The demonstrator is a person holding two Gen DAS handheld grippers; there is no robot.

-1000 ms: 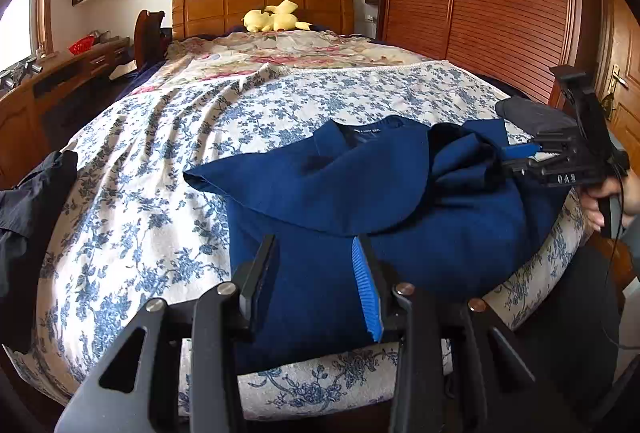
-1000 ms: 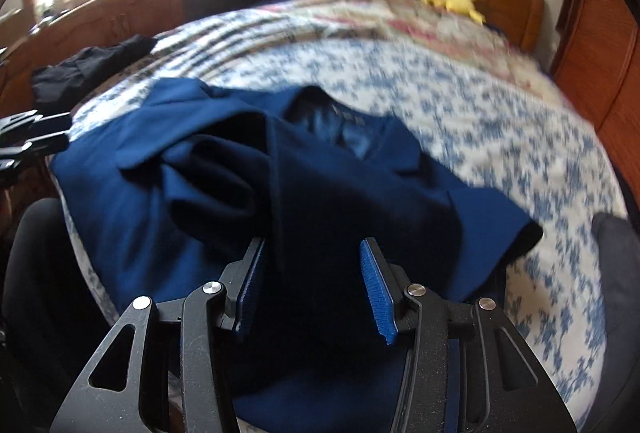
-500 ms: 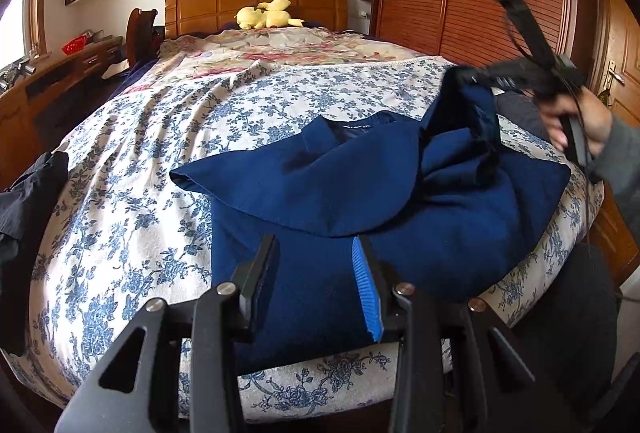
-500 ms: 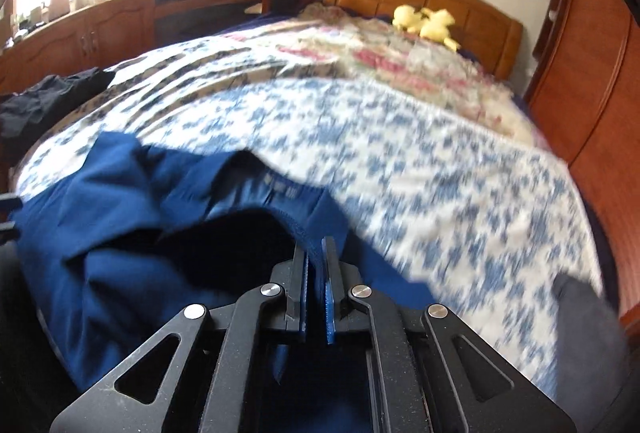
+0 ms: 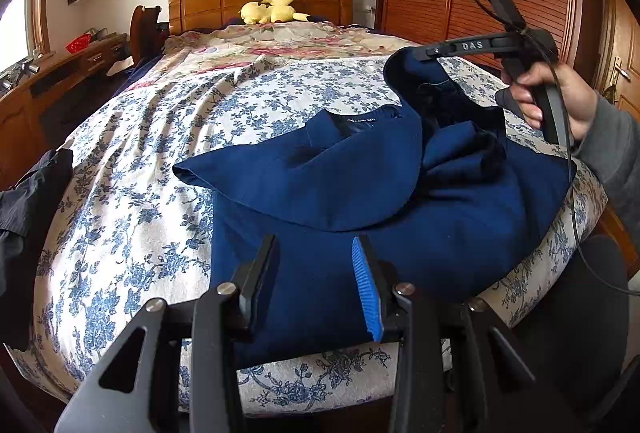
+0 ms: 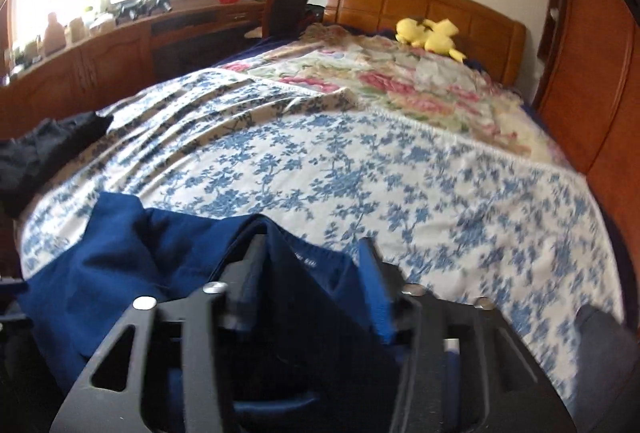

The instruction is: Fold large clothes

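The right gripper [image 6: 316,285], clamped on the navy garment [image 5: 360,201] half a second earlier, had just opened, its raised fold draped between the jaws over the bed [image 5: 132,193]; release looked underway; the left gripper [image 5: 316,281] hovered part-open, empty.

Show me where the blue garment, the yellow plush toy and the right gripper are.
blue garment [image 5: 360,185]: left wrist view, folded-over upper panel.
yellow plush toy [image 5: 272,11]: left wrist view, its body.
right gripper [image 6: 316,273]: right wrist view, between fingertips.
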